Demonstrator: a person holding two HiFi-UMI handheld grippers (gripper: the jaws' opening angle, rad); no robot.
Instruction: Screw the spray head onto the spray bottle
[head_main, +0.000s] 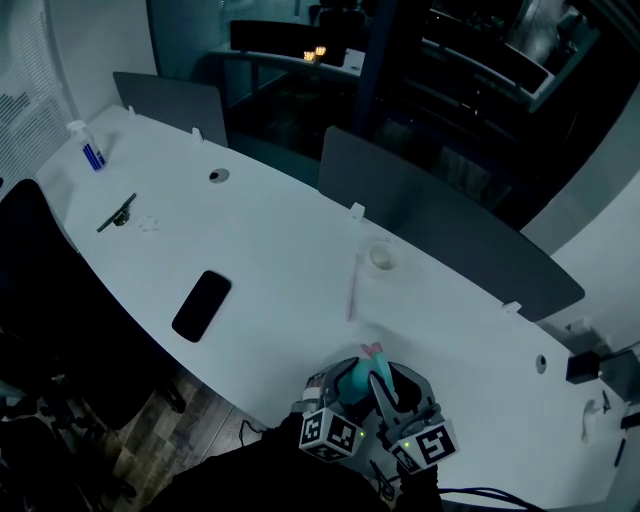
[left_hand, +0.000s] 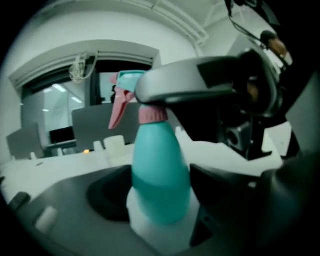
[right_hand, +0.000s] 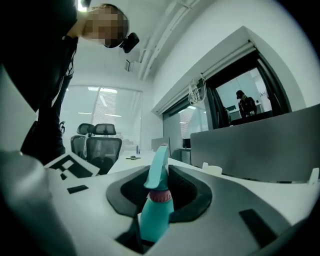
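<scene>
a long white bench (head_main: 300, 240) carries a black phone (head_main: 201, 305). at its near edge the left hand-held gripper (left_hand: 161, 202) is clamped wide on the body of the teal spray bottle (left_hand: 159, 165). the right hand-held gripper (right_hand: 160, 186) pinches narrowly on the spray head (right_hand: 159, 162), which sits on the bottle's pink collar (right_hand: 161, 196).

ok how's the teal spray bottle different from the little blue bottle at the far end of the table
The teal spray bottle is clamped between the left gripper and right gripper at the near edge of the table; the little blue bottle stands free at the far left end. The teal one has a pink collar and trigger; the blue one a white top. Both carry their tops.
</scene>
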